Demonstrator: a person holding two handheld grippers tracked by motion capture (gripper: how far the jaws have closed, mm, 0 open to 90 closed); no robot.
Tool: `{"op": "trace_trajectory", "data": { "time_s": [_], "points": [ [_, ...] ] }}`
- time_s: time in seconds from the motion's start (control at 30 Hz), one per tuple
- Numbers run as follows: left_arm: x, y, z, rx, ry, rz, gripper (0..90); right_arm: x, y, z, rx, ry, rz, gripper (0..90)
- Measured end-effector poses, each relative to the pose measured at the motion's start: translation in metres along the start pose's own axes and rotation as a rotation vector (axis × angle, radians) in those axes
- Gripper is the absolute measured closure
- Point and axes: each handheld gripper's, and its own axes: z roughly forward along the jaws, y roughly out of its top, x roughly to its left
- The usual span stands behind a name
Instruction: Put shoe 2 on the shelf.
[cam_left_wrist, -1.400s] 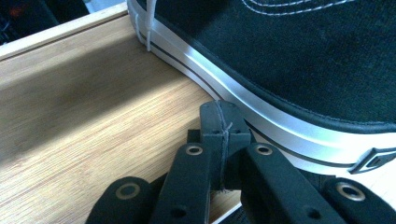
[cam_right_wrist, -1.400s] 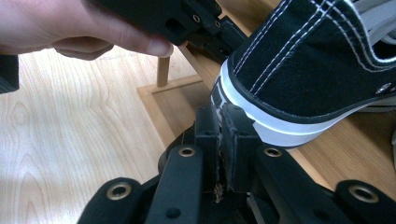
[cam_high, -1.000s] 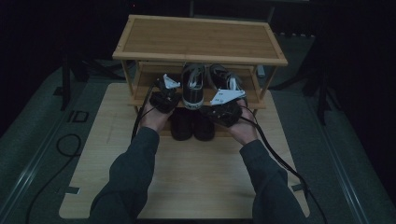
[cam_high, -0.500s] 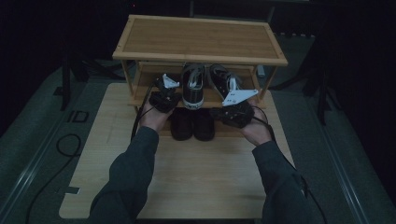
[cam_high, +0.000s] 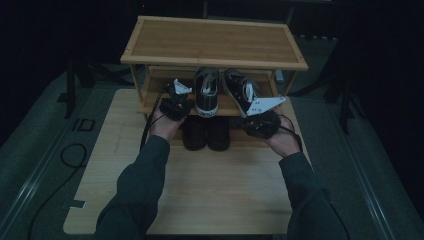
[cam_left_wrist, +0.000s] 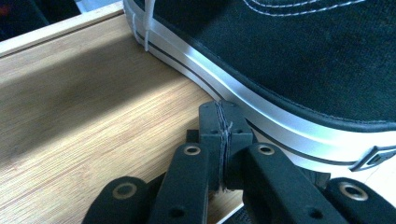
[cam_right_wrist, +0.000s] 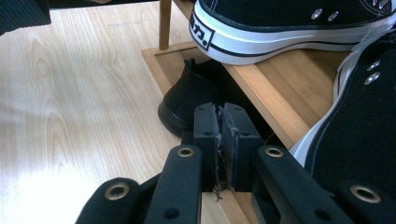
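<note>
A dim room, a pale wooden worktop and on it a two-tier bamboo shoe rack: two black canvas sneakers with white soles, the left one and the right one, sit on its middle shelf above a pair of plain black shoes. The left gripper, jaws pressed together and empty, noses the left sneaker's sole. The right gripper, its jaws just closing on nothing, sits beside the right sneaker. Judged step: aligning the pair; next calls for gentle sideways nudges.

Dark room, grey floor, probably carpet; cable.
</note>
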Motion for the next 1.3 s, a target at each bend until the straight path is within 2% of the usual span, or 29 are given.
{"op": "trace_trajectory", "data": {
  "time_s": [0.2, 0.9, 1.3],
  "points": [
    [0.000, 0.000, 0.000, 0.000, -0.003, -0.002, 89.4, -0.002, -0.006, -0.004, 0.015, 0.010, -0.007, 85.4],
    [-0.001, 0.001, 0.000, 0.003, 0.001, -0.005, 90.0, -0.012, -0.024, -0.024, 0.022, 0.028, 0.014, 87.1],
    [0.000, 0.000, 0.000, -0.001, -0.002, -0.008, 90.0, -0.017, -0.035, -0.037, 0.020, 0.016, 0.037, 87.7]
  ]
}}
